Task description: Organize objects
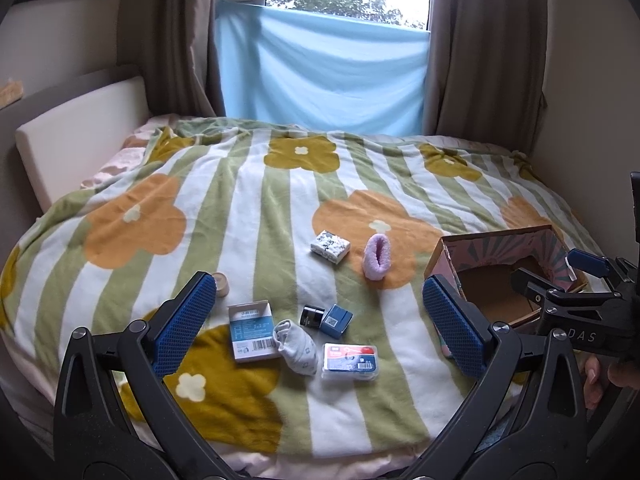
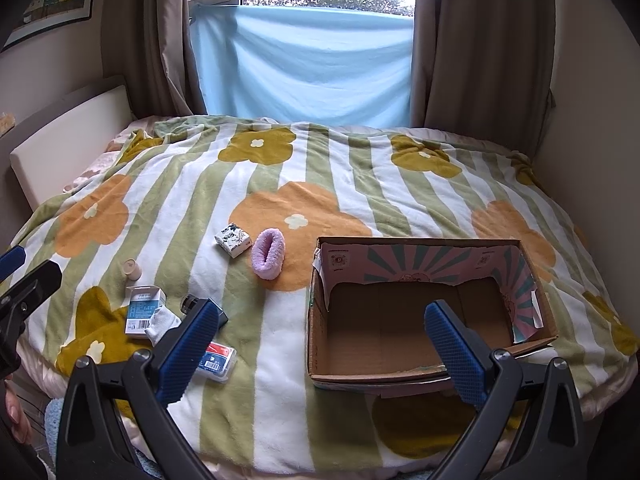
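Small objects lie on a flowered blanket point(image 1: 248, 200): a white and blue carton point(image 1: 253, 333), a grey sock point(image 1: 297, 347), a red and white plastic case point(image 1: 350, 361), a black jar point(image 1: 312, 316), a blue box point(image 1: 337, 320), a patterned tissue pack point(image 1: 330, 245), a pink fuzzy sock point(image 1: 377, 256) and a beige tube point(image 1: 221, 284). An open, empty cardboard box point(image 2: 420, 308) stands at the right. My left gripper point(image 1: 318, 322) is open and empty above the near objects. My right gripper point(image 2: 320, 340) is open and empty at the box's near left corner.
The bed's near edge point(image 2: 320, 464) lies just below both grippers. A cream headboard point(image 1: 80, 136) stands at the left. Brown curtains point(image 1: 484, 48) and a light blue cloth point(image 1: 320, 68) hang behind the bed. The right gripper shows in the left wrist view point(image 1: 576, 292).
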{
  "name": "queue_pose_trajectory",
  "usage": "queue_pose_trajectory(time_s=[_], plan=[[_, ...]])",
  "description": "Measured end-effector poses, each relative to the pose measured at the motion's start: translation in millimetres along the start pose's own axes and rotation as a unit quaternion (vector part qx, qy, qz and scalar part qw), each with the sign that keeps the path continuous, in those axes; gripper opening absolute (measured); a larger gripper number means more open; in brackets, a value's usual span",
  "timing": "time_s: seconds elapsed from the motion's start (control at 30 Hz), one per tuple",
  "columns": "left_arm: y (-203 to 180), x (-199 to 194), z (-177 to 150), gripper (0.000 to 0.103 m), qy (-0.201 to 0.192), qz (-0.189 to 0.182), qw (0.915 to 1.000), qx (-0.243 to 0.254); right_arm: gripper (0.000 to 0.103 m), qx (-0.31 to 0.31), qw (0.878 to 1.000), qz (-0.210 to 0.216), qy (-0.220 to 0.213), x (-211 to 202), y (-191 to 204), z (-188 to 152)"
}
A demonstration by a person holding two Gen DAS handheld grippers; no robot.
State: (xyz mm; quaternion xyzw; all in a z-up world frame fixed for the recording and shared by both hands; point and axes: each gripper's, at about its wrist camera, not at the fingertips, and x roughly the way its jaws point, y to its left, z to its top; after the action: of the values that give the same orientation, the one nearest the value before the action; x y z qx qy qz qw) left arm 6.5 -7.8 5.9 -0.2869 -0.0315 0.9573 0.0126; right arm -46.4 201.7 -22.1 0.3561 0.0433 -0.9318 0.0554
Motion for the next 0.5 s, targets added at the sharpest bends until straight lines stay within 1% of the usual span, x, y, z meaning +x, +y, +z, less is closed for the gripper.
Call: queue_pose_trajectory(time_s=[0.5], plan=[[3.8,-0.3,2.3,0.103,0.000,-0.004,1.0000,-0.004,0.102,-0.002,1.000,0.002,0.000,-0.7,1.0,1.5]])
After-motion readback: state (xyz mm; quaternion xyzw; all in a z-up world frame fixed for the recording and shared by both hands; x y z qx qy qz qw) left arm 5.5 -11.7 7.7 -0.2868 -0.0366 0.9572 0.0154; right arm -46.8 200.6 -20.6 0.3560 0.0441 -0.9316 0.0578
